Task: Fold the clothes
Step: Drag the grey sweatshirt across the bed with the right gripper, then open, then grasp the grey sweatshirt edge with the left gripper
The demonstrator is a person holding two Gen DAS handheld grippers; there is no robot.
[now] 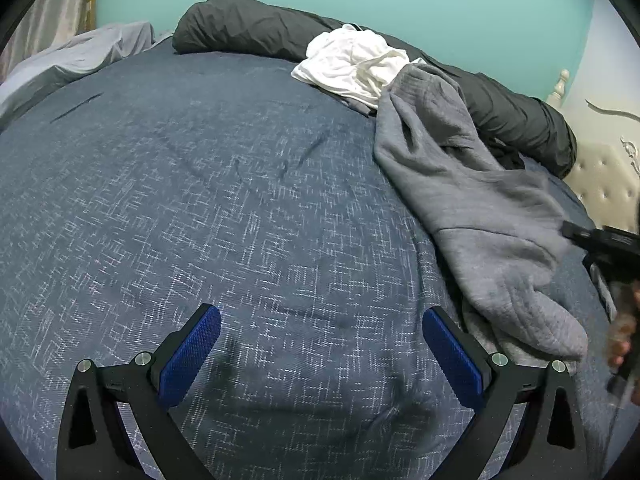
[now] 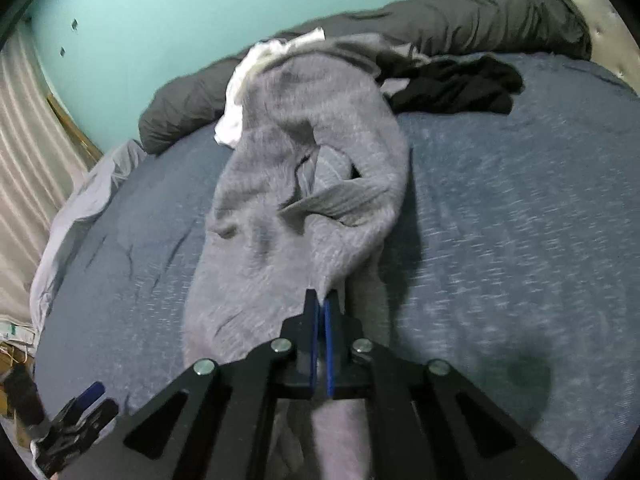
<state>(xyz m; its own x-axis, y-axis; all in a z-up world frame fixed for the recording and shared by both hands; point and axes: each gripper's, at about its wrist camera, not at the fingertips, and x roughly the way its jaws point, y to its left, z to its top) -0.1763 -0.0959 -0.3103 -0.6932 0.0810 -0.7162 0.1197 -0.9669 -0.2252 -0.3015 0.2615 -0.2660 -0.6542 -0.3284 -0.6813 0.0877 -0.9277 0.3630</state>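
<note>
While the left tongs (image 1: 321, 330) hang with their blue pads spread wide and nothing between them, the grey sweater (image 1: 476, 216) lies ahead of them and off to the right, stretched across the blue bedspread (image 1: 200, 200). Its near end bunches just beside the right-hand pad; its far end overlaps a white garment (image 1: 352, 66) heaped against a dark rolled duvet (image 1: 248, 28). At the right edge of this view the right tongs (image 1: 600, 238) reach the sweater's hem, with a blurred hand (image 1: 622, 332) below them. The left tongs point down at the bedspread at a slant.

From the right wrist camera, the right tongs (image 2: 321, 304) are clamped together on a pinch of the grey sweater (image 2: 296, 184), which runs away from the tips toward the white garment (image 2: 240, 96). A black garment (image 2: 460, 86) lies beyond, to the right. The left tongs (image 2: 80, 412) show at lower left. No label or writing can be read in either view.
</note>
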